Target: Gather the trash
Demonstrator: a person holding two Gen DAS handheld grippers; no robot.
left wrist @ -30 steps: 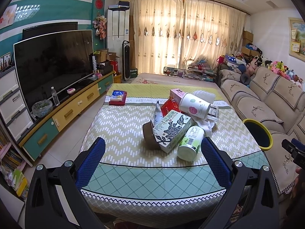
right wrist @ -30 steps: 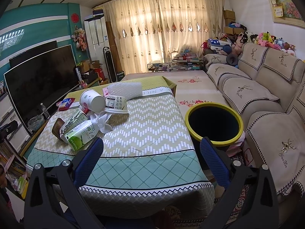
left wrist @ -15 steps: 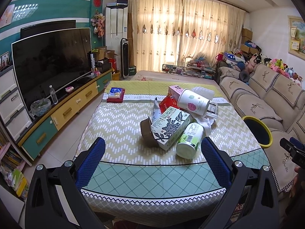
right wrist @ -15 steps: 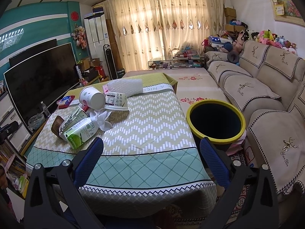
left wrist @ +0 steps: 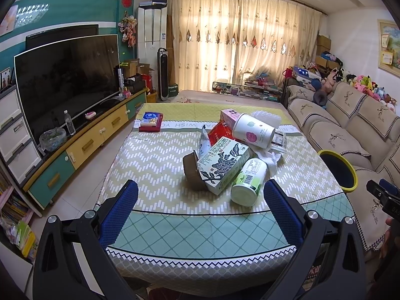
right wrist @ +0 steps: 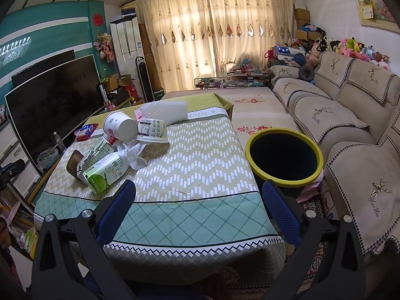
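A heap of trash lies on the cloth-covered table (left wrist: 155,165): a flower-printed carton (left wrist: 222,165), a green and white drink carton (left wrist: 248,181) (right wrist: 103,173), a white paper cup (left wrist: 253,131) (right wrist: 120,126), a crumpled tissue (right wrist: 133,156), a white labelled bowl (right wrist: 152,131) and white foam wrap (right wrist: 165,108). The yellow-rimmed black bin (right wrist: 283,158) (left wrist: 337,170) stands between table and sofa. My left gripper (left wrist: 200,208) is open, short of the heap. My right gripper (right wrist: 198,207) is open over the table's front edge, holding nothing.
A red and blue tissue pack (left wrist: 151,122) rests at the table's far left. A beige sofa (right wrist: 350,115) runs along the right. A TV (left wrist: 67,85) on a low cabinet (left wrist: 82,150) lines the left wall. Floor shows between cabinet and table.
Both views have drifted slightly forward toward the table; the trash heap sits a little larger in the left wrist view. Both grippers stay open and nothing has been touched.
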